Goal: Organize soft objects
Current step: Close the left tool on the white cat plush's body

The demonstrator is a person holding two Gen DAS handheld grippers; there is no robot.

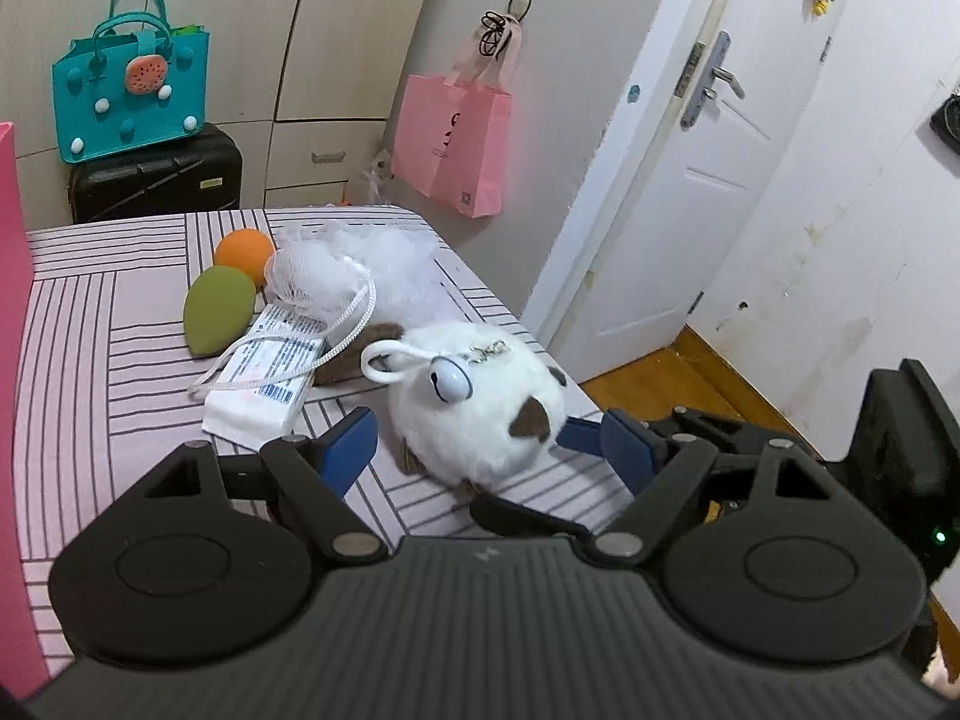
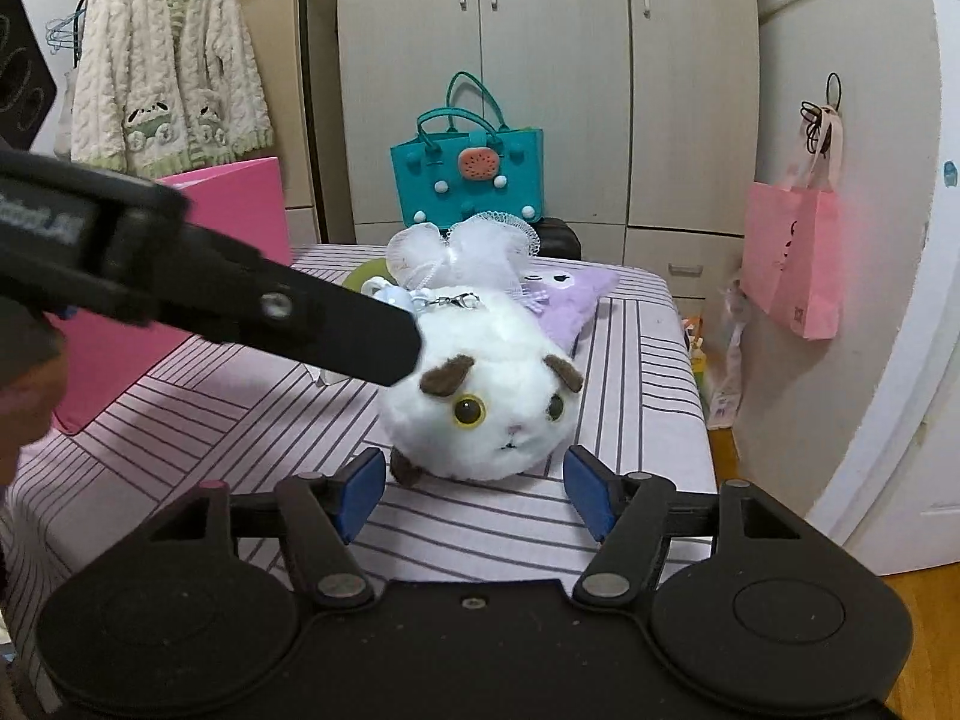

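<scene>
A: Round white plush cat with brown ears and yellow eyes [image 2: 486,402] lies on the pink striped bed cover [image 2: 492,522], dead ahead of the right gripper [image 2: 474,492], face toward it. It sits just past the blue pads, centred on the gap, not yet between them.

B: Axis?

A: Body runs away from the right gripper, head nearest, keyring clasp at the far end. Left gripper [image 1: 480,444] comes at it from the side, across that axis; cat's flank is ahead of it, slightly right of centre.

B: Jaws?

A: Both stand wide and hold nothing. Neither pair of pads touches the plush. Left finger tip sits close by the cat's back in the right view; contact unclear.

B: Nearer hand?

A: About equal, my read. Right has the cleaner line, straight onto the head.

B: Any writing?

A: White tissue pack [image 1: 264,378] left of the left gripper has blue print and a barcode, unreadable. Pink paper bag [image 1: 450,144] on the wall shows a dark logo and QR square, also unreadable.
</scene>
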